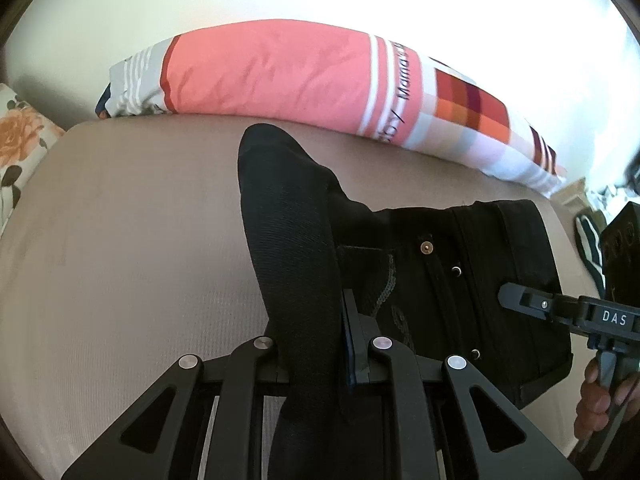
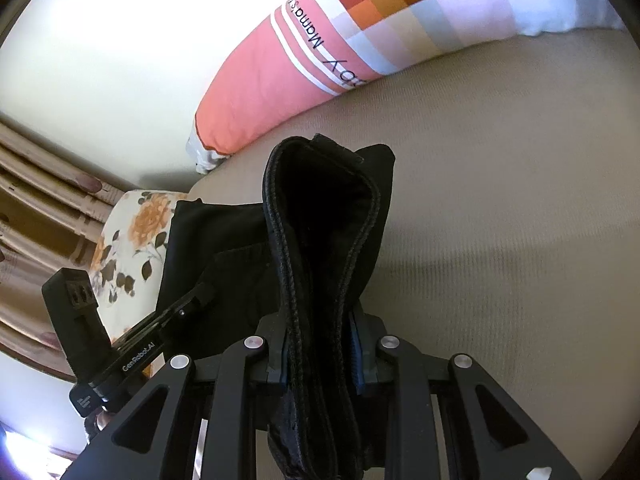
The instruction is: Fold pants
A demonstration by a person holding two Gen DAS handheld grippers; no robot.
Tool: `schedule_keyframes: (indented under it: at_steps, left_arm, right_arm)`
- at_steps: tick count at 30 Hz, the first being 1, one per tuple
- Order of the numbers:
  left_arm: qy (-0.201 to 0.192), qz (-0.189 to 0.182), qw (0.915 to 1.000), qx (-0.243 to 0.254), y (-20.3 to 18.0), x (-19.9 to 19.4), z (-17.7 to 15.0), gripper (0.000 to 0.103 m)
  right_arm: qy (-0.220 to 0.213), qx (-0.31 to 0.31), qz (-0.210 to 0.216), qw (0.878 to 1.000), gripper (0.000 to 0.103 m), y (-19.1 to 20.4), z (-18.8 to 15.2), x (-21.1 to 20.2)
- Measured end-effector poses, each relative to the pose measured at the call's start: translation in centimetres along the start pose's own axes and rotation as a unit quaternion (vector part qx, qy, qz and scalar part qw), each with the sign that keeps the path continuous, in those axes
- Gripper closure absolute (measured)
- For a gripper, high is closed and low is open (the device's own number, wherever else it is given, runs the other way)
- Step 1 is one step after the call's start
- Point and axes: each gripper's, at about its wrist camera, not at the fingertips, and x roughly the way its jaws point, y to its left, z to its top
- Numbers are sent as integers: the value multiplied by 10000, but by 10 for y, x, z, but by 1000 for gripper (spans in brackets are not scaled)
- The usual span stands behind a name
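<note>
Left wrist view: left gripper [image 1: 316, 344] clamps a black pants [image 1: 460, 280] fold at lower centre; the rest spreads right over the beige mattress [image 1: 120, 240]. Right gripper [image 2: 320, 344] likewise pinches the hem; pink pillow [image 2: 256, 80] beyond

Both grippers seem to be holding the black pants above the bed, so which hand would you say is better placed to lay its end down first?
Probably the left. The left gripper holds a leg of the pants right beside their flat part on the bed. The right gripper holds a thick seamed fold over bare bed.

Black left claw [image 1: 316, 344], silver pivot screws, blue pads, right claw [image 2: 320, 352] seemingly identical
</note>
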Motion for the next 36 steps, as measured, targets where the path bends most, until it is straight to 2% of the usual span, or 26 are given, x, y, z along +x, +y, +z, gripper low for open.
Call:
schedule_keyframes:
  at_steps: [4, 8, 11, 14, 16, 18, 19, 21, 28, 34, 36]
  left_arm:
    - [-48, 91, 9999, -32, 8, 12, 15, 86]
    - [-35, 192, 9998, -7, 15, 28, 20, 86]
    - [87, 370, 9993, 21, 21, 45, 14, 83]
    - [49, 406, 9991, 51, 27, 51, 6, 72]
    - [39, 487, 9988, -10, 29, 53, 1, 59]
    - [85, 627, 9980, -40, 32, 56, -3, 48]
    - [90, 676, 9977, -51, 33, 56, -5, 42]
    - [96, 714, 9973, -104, 36, 54, -10, 39]
    - [32, 1033, 9946, 72, 25, 24, -30, 39]
    - [-139, 1217, 9924, 136, 11, -15, -58, 39]
    - [-253, 1322, 9906, 231, 2, -31, -67, 39]
  right_arm:
    - [-16, -120, -41, 9999, 81, 2, 18, 15]
    - [-106, -165, -222, 9996, 81, 0, 23, 26]
    - [-154, -216, -690, 9973, 78, -7, 17, 36]
    - [-164, -176, -987, 9948, 67, -18, 11, 40]
    - [-197, -278, -1194, 9923, 62, -20, 7, 41]
    - [-219, -311, -1376, 9898, 48, -21, 5, 41]
    - [-230, -304, -1412, 9893, 48, -21, 2, 39]
    - [-222, -247, -1444, 9890, 47, -22, -2, 35]
    - [-519, -391, -1622, 9846, 45, -5, -24, 2]
    - [-870, -751, -1762, 9776, 45, 20, -58, -32]
    - [-933, -815, -1820, 9755, 40, 27, -69, -39]
